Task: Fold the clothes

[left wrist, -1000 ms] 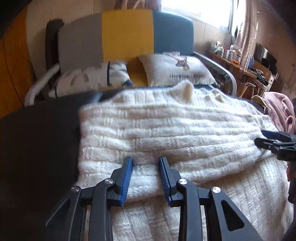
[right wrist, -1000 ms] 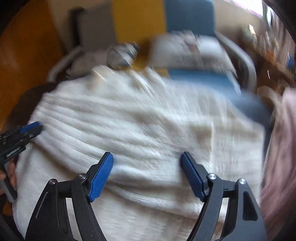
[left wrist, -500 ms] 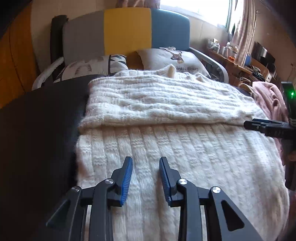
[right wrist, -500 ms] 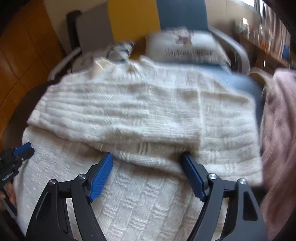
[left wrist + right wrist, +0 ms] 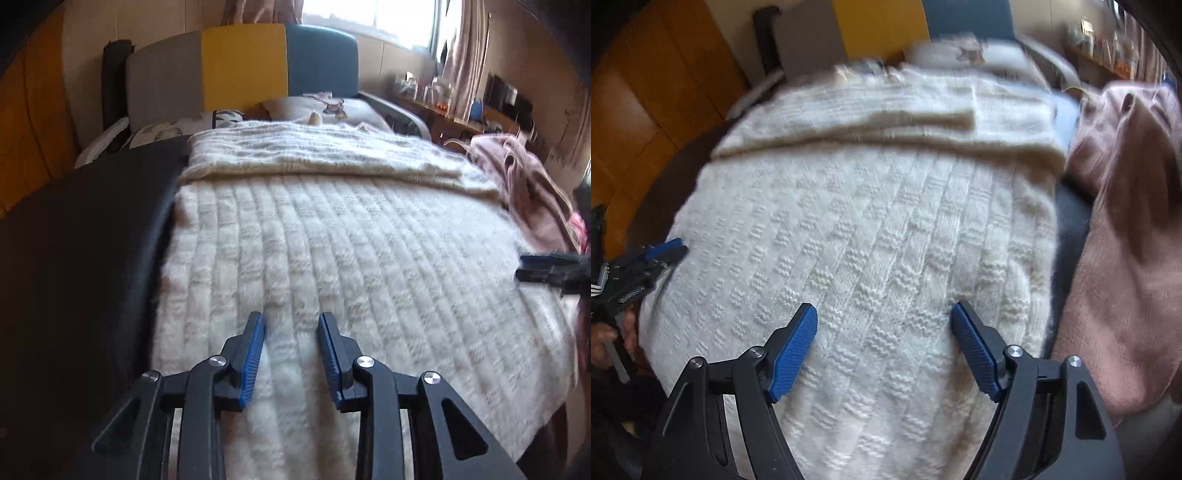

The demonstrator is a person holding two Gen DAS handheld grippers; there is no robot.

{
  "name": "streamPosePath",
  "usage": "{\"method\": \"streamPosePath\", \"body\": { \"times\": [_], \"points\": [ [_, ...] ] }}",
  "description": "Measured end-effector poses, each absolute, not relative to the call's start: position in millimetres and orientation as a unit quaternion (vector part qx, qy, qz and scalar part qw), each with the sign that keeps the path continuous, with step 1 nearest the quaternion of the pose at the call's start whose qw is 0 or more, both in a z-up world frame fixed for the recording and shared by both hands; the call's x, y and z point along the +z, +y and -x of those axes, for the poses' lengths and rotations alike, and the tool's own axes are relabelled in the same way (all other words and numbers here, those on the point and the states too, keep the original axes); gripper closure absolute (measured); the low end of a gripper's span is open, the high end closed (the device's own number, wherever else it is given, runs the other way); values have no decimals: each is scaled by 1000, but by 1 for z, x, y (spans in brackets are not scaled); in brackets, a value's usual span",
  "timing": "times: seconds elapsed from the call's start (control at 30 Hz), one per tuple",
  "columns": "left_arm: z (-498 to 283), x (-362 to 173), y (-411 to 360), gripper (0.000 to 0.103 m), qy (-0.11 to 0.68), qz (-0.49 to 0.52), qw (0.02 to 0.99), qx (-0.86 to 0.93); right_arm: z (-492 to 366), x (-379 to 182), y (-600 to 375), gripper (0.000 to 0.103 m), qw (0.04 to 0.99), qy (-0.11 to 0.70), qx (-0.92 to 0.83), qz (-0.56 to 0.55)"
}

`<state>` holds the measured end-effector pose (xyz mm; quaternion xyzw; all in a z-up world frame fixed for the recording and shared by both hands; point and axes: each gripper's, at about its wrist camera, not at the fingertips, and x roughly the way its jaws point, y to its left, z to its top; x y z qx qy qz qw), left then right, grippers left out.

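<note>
A cream knit sweater (image 5: 351, 251) lies flat on a bed, with its sleeves folded across the far end (image 5: 314, 155). It fills the right wrist view too (image 5: 871, 236). My left gripper (image 5: 291, 336) is open and empty, low over the sweater's near left part. My right gripper (image 5: 884, 325) is open wide and empty over the near right part. The right gripper shows at the right edge of the left wrist view (image 5: 546, 267). The left gripper shows at the left edge of the right wrist view (image 5: 646, 266).
A black cloth (image 5: 81, 258) lies to the left of the sweater. A pink garment (image 5: 1126, 229) is heaped to the right. Pillows (image 5: 332, 109) and a grey, yellow and blue headboard (image 5: 240, 70) are at the far end. A cluttered shelf (image 5: 443, 99) stands at the back right.
Both grippers have drawn back from the folded sleeve band toward the near end of the sweater. The folded band stays at the far end. Both stay open and empty.
</note>
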<state>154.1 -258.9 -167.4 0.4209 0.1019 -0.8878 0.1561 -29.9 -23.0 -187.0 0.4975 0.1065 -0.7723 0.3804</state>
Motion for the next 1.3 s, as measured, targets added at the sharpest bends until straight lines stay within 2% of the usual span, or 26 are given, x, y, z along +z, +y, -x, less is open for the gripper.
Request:
{"method": "streamPosePath", "body": {
  "times": [0.2,0.3,0.37,0.57,0.73,0.9,1.1,1.27,1.3],
  "points": [
    [-185,-153,-254,73,140,-397,157,-893,0,-153,10,25,402,63,-762,-504],
    [-192,-165,-253,73,138,-413,164,-885,-21,-166,26,25,396,53,-752,-525],
    [-197,-171,-250,73,121,-409,168,-889,-28,-187,33,26,364,75,-760,-534],
    [-209,-149,-252,73,151,-392,161,-893,-40,-181,37,26,363,75,-772,-516],
    [-219,-168,-253,73,145,-413,169,-883,-47,-177,33,26,361,68,-773,-517],
    [-246,-149,-259,73,197,-380,141,-893,-53,-172,30,25,358,60,-774,-519],
    [-275,-150,-262,73,225,-376,124,-890,-87,-149,-31,25,433,101,-759,-476],
    [-273,-173,-260,75,198,-412,136,-879,-93,-187,-74,24,428,180,-739,-487],
    [-272,-172,-261,75,201,-415,135,-877,-98,-188,-75,21,430,197,-740,-478]
  ]
}}
